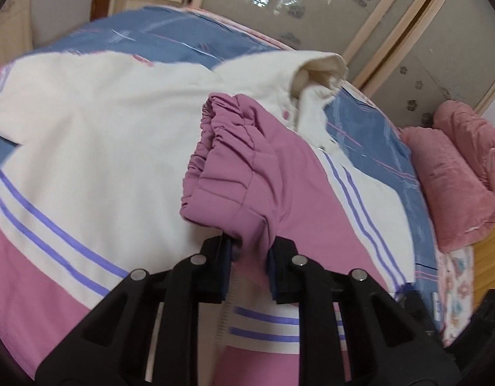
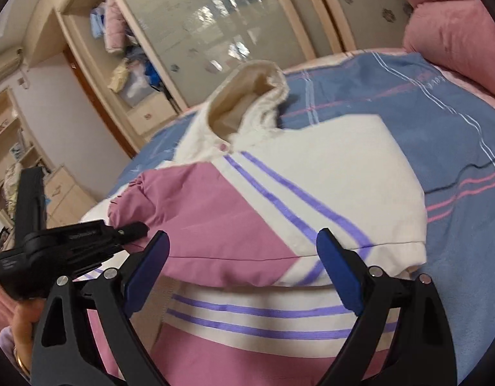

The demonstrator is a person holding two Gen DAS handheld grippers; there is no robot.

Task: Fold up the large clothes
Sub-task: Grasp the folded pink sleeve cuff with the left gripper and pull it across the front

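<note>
Jacket point(image 1: 96, 135), cream and pink with paired purple stripes, lies spread on the bed point(image 1: 170, 35) over a blue bedcover with pink and white lines. Its cream hood point(image 2: 247, 96) points toward the far edge of the bed, standing up loosely and open at the mouth.

Left gripper point(image 1: 249, 257): jaws nearly together, pads pinching the pink sleeve point(image 1: 234, 167) just behind its gathered elastic cuff. The cuff stands above the cream chest panel, lifted clear of it, and hides part of the jacket front behind it. In the right wrist view the same gripper point(image 2: 134, 230) comes in from the left edge of the frame, its tip on the pink sleeve.

Right gripper point(image 2: 244, 270): jaws wide apart, blue pads on either side of the folded-over pink and cream sleeve point(image 2: 263, 222), which lies across the jacket front. Cannot tell whether the pads touch the fabric; nothing is clamped.

Surroundings: rolled pink blanket point(image 1: 453, 167) at the right-hand edge of the bed, apart from the jacket. A wardrobe point(image 2: 215, 16) with frosted, flower-patterned sliding doors stands beyond the far edge of the bed; one section is open, with clothes piled on a shelf point(image 2: 131, 64). Drawers point(image 2: 64, 193) and open shelving stand by the wall at left. A hand point(image 2: 25, 325) shows at the lower left of the right wrist view, behind the left gripper's body.
</note>
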